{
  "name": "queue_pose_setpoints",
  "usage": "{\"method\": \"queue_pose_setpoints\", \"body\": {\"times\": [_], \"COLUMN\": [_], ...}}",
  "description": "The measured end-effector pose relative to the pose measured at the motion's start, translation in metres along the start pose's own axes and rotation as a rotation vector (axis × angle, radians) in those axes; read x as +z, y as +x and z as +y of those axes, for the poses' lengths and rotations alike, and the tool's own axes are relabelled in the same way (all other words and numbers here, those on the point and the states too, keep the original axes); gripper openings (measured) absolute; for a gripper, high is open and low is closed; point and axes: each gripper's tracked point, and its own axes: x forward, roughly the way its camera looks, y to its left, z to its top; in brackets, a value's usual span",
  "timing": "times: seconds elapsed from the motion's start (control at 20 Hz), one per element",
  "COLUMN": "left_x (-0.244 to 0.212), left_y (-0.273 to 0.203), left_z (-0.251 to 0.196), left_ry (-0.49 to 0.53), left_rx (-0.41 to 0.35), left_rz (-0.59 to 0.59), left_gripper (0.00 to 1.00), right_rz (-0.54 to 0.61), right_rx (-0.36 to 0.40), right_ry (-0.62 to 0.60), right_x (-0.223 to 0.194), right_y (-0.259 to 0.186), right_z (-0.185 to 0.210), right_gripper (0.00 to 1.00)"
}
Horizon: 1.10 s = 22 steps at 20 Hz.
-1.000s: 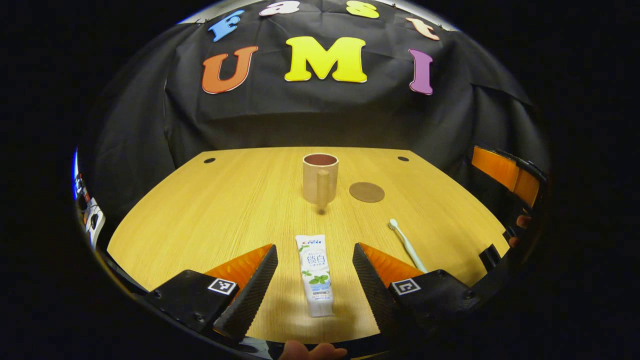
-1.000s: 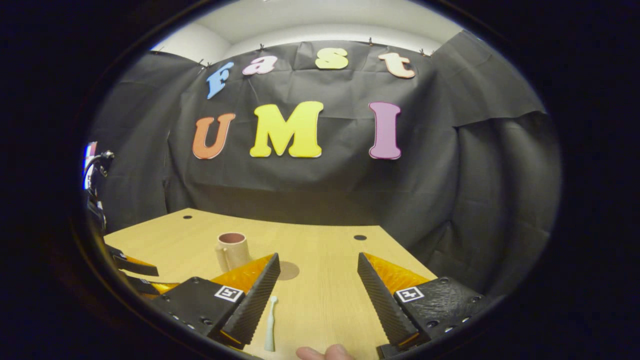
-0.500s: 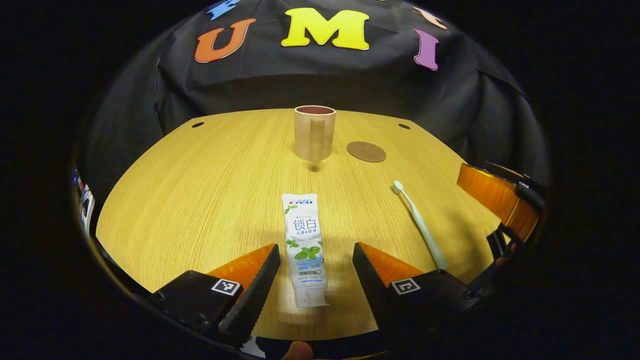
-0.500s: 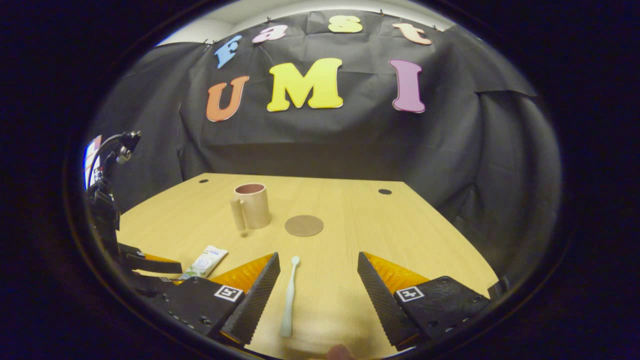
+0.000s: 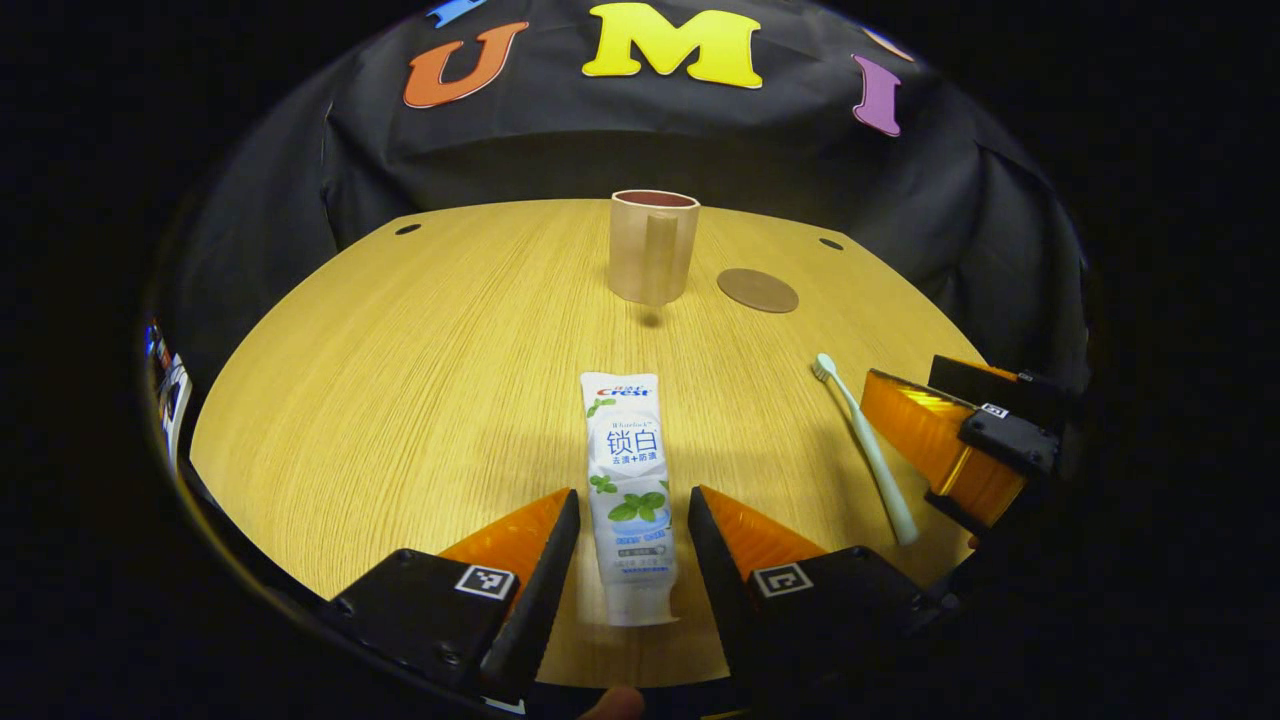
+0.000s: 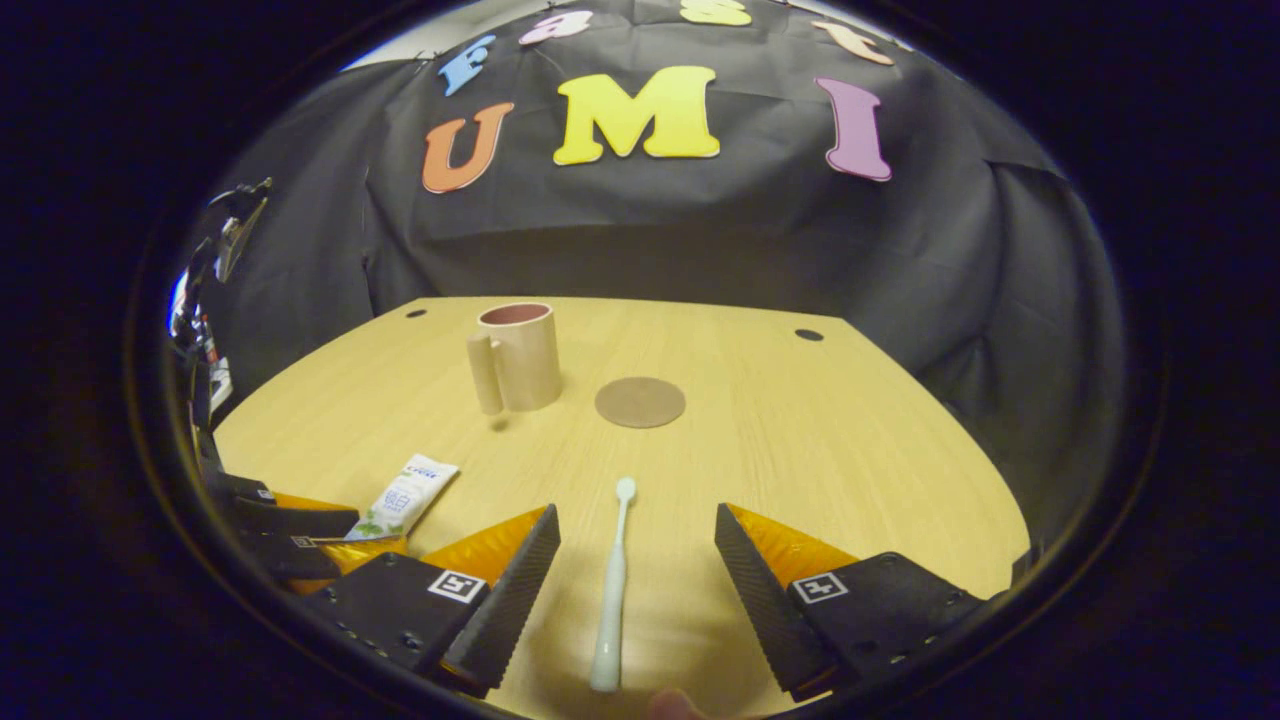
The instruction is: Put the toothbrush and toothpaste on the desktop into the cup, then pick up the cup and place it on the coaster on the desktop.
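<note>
Wooden desktop – white toothpaste tube flat between left gripper fingers, contact unclear. Pale toothbrush lies between spread right gripper fingers, untouched. Far: pink cup upright, brown coaster just right of it.

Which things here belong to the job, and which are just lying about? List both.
Job:
- white toothpaste tube, between the left gripper fingers
- pale toothbrush, between the right gripper fingers
- beige handled cup
- round brown coaster

Lying about:
- nothing loose on the wooden desktop; just its two dark holes
</note>
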Motion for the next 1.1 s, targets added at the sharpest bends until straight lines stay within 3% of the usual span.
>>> {"method": "queue_pose_setpoints", "body": {"times": [0.15,0.25,0.3,0.35,0.5,0.6,0.65,0.7,0.8,0.85,1.05,1.1], "left_x": [0.0,0.0,0.001,0.001,0.002,0.003,0.003,0.003,0.004,0.004,0.012,0.016], "left_y": [0.002,0.002,0.002,0.002,0.003,0.003,0.003,0.003,0.002,0.001,-0.003,-0.005], "left_z": [0.003,0.005,0.005,0.006,0.006,0.005,0.005,0.006,0.007,0.007,0.013,0.013], "left_ry": [0.021,0.003,-0.006,-0.009,-0.004,-0.008,-0.012,-0.016,-0.02,-0.03,-0.037,-0.04], "left_rx": [0.032,0.034,0.033,0.033,0.032,0.027,0.024,0.022,0.029,0.028,0.035,0.036], "left_rz": [-0.009,-0.008,-0.005,-0.001,-0.003,-0.003,-0.002,-0.002,-0.005,-0.005,-0.03,-0.04], "left_gripper": [0.66,0.52,0.55,0.5,0.48,0.51,0.47,0.51,0.51,0.51,0.51,0.47], "right_rz": [0.049,0.079,0.09,0.105,0.134,0.15,0.154,0.154,0.146,0.146,0.117,0.098], "right_rx": [-0.02,-0.033,-0.033,-0.035,-0.027,0.0,0.013,0.023,0.046,0.055,0.074,0.075], "right_ry": [0.009,-0.004,-0.004,0.0,0.027,0.042,0.063,0.076,0.075,0.092,0.115,0.118], "right_x": [-0.008,-0.011,-0.013,-0.015,-0.017,-0.018,-0.018,-0.018,-0.019,-0.018,-0.009,-0.004], "right_y": [0.017,0.026,0.029,0.035,0.044,0.046,0.046,0.043,0.047,0.05,0.041,0.038], "right_z": [0.004,0.005,0.006,0.005,0.007,0.013,0.016,0.016,0.017,0.016,0.01,0.007], "right_gripper": [0.93,0.81,0.72,0.7,0.53,0.47,0.31,0.12,0.09,0.0,0.0,0.0]}}
